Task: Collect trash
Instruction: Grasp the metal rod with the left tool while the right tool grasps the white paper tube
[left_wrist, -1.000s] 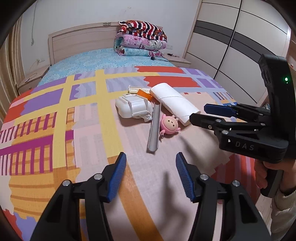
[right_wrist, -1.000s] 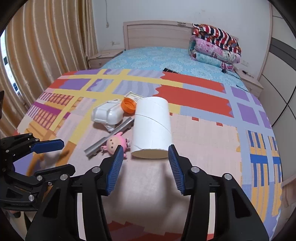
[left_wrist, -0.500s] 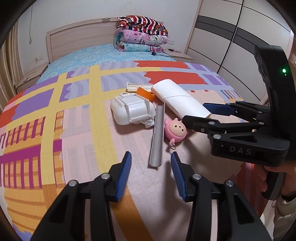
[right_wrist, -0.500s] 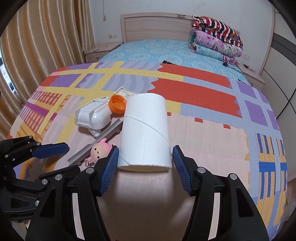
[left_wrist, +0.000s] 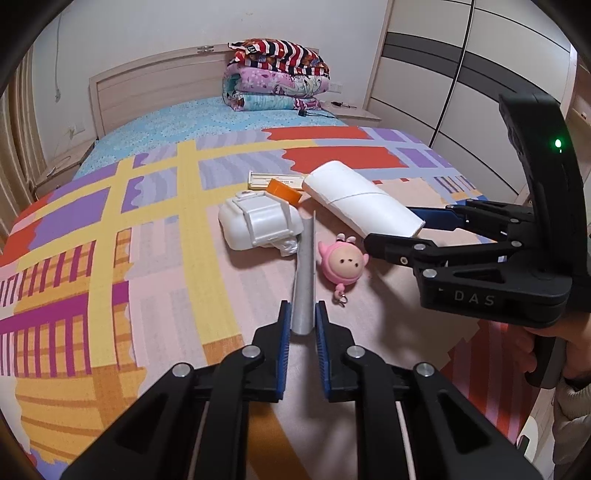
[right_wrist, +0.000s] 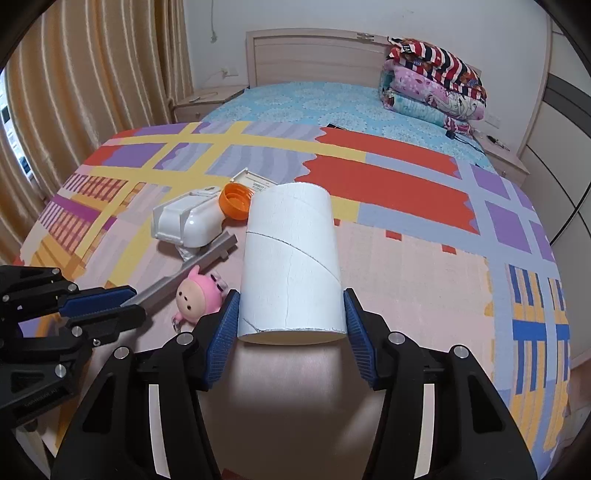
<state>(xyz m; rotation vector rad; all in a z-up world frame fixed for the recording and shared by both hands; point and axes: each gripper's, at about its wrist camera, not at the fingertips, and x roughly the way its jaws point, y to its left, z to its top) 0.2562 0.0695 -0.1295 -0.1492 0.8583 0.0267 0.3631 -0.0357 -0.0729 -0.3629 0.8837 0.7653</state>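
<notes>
Both grippers mid-grab on bed, 2 items at once. Left gripper (left_wrist: 302, 328) pinching near end of grey strip (left_wrist: 305, 269); long axis runs near-to-far, might pivot and droop. Right gripper (right_wrist: 291, 321) spread wide, pads flanking white cardboard tube (right_wrist: 291, 254), barely touching. Tube lies open end near; could roll or crush.

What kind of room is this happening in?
A home bedroom, it seems: a wide bed with a wooden headboard, folded quilts stacked at its head, a wardrobe on one side and curtains on the other.
</notes>
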